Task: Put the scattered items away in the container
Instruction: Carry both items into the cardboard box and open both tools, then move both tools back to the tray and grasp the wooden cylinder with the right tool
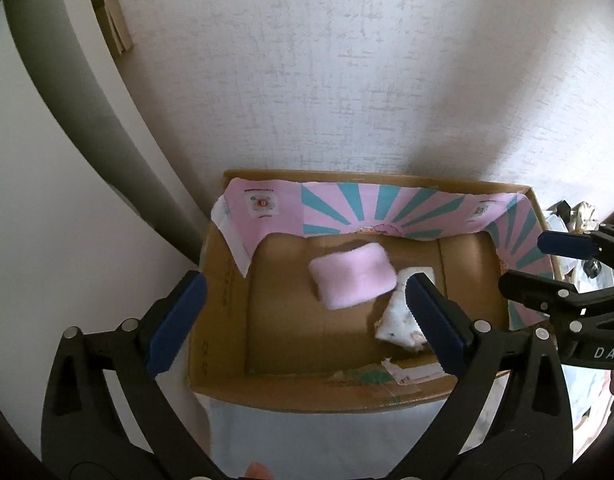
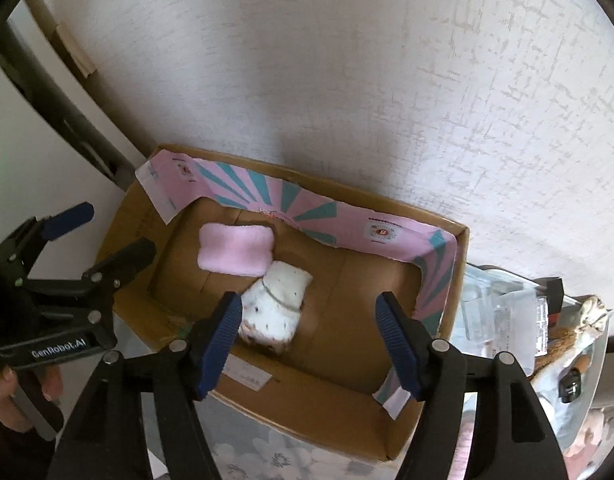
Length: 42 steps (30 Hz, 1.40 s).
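Note:
A cardboard box (image 1: 223, 304) (image 2: 347, 396) with a pink and teal paper lining stands against the wall. A pink fluffy pad (image 1: 351, 278) (image 2: 235, 250) lies inside it, slightly blurred in the left wrist view. Beside it lies a white speckled cloth bundle (image 1: 399, 320) (image 2: 277, 308). My left gripper (image 1: 303, 320) (image 2: 107, 228) hovers above the box's near side, open and holding nothing. My right gripper (image 2: 309, 340) (image 1: 547, 260) hangs over the box's right half, open too, with nothing between its fingers.
A textured white wall (image 1: 347, 80) rises behind the box. A dark curved bar (image 1: 67, 100) runs along the left. Right of the box are clear plastic containers (image 2: 495, 312) and mixed clutter (image 2: 579, 340). A floral cloth (image 2: 267, 452) lies under the box. A hand (image 2: 11, 396) holds the left gripper.

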Available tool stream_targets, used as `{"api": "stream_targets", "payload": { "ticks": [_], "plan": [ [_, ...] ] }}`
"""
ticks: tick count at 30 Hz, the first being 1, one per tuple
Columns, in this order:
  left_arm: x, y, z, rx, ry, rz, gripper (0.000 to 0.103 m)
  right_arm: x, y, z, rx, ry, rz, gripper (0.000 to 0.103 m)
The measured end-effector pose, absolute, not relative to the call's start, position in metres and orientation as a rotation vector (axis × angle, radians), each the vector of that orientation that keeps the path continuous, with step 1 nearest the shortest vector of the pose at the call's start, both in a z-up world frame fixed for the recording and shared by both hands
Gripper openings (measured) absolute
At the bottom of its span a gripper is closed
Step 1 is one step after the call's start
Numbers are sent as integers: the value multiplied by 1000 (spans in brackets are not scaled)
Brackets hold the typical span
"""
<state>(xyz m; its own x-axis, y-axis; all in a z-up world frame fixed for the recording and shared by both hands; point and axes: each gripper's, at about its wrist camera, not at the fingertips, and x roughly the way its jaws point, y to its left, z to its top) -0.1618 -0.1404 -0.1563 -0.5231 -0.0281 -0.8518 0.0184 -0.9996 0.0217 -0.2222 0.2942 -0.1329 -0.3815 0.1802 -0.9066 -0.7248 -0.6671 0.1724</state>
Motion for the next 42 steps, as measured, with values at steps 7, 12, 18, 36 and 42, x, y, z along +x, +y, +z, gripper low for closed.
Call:
{"api": "stream_targets", "payload": {
  "ticks": [7,12,18,36,42],
  "plan": [
    [-151,-137,-139,1497,-5,-2733,99,-216,284,-119,-1253,712,2089,65],
    [-143,-132,-126,1466,-30,-2733,99,-207,276,-110,-1228,684,2086,65],
    [-129,-119,-112,1422,-65,-2762,99,-190,265,-100,-1173,733,2107,65],
    [-106,-5,-52,1418,-131,-3081,99,-31,269,-47,-1052,677,2052,65],
    [-92,59,-53,1539,-174,-3197,99,32,259,-72,-1051,713,2002,65]
  ]
}}
